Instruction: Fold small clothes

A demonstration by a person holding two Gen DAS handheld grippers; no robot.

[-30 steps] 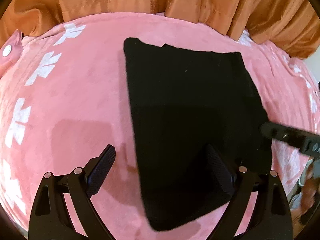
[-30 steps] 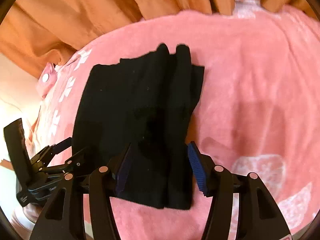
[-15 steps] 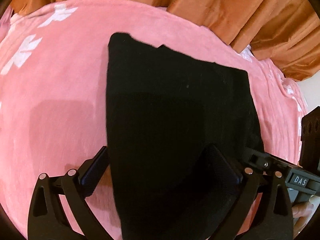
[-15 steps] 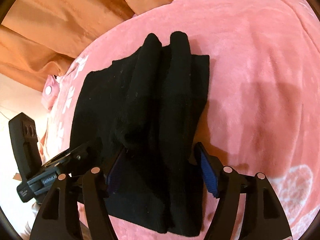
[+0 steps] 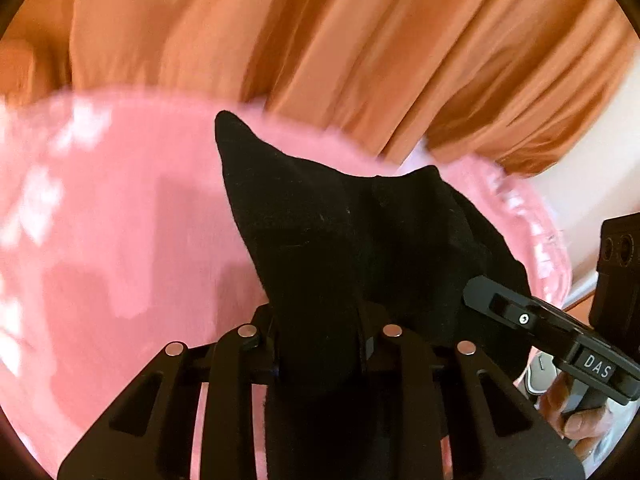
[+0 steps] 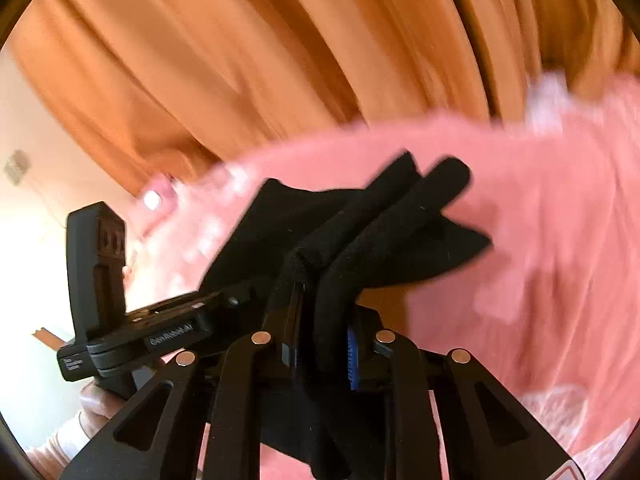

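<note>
A small black garment is lifted at its near edge off the pink blanket. My left gripper is shut on the garment's near left part, with cloth bunched between its fingers. My right gripper is shut on the near right part of the same garment, where folded ridges of cloth rise between the blue pads. The far end of the garment still trails on the blanket. The right gripper shows in the left wrist view, and the left one in the right wrist view.
Orange curtains hang behind the bed and fill the upper half of both views. A pale wall lies to the left. The blanket carries white flower prints.
Both grippers closed on the garment's near edge and lifted it. Both cameras tilted upward, so the curtain now fills more of each view.
</note>
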